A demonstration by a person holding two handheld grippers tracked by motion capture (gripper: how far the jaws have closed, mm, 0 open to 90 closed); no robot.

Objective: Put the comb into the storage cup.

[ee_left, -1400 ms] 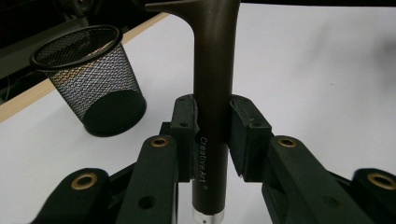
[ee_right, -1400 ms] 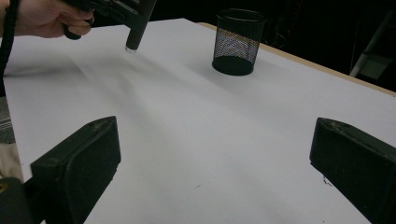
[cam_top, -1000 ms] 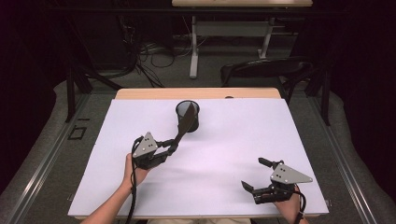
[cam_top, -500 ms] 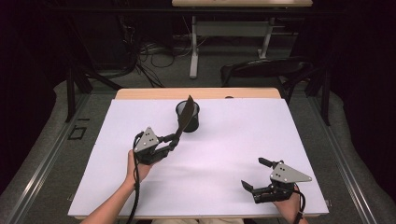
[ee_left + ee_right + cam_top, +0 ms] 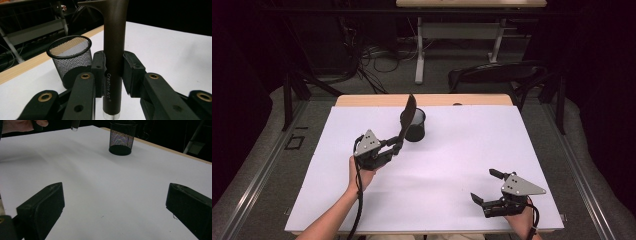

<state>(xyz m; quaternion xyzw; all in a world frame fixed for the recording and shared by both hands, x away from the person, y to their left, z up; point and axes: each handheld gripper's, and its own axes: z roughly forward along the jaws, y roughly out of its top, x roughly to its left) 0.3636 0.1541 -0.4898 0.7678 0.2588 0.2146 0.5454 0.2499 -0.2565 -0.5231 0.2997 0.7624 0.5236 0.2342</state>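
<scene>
My left claw pinches a dark brush handle — both pads press its sides, and the words "Creative Art" run along the handle just below them, with a silver cap at the bottom end. The handle stands nearly upright between the pads in the left gripper view and widens into a flat dark head above the claw; seen from the high view, that head leans up and away from my left hand, and its top overlaps the rim of the black mesh cup from that angle. Whether it touches the rim I cannot tell. The cup stands upright on the white counter, just beyond my left claw and slightly to its left in that claw's own view, near the far wooden edge. My right claw is spread wide with nothing between its pads — it sits low over the counter near the close edge, well apart from the cup, which lies far ahead of it in the right gripper view.
</scene>
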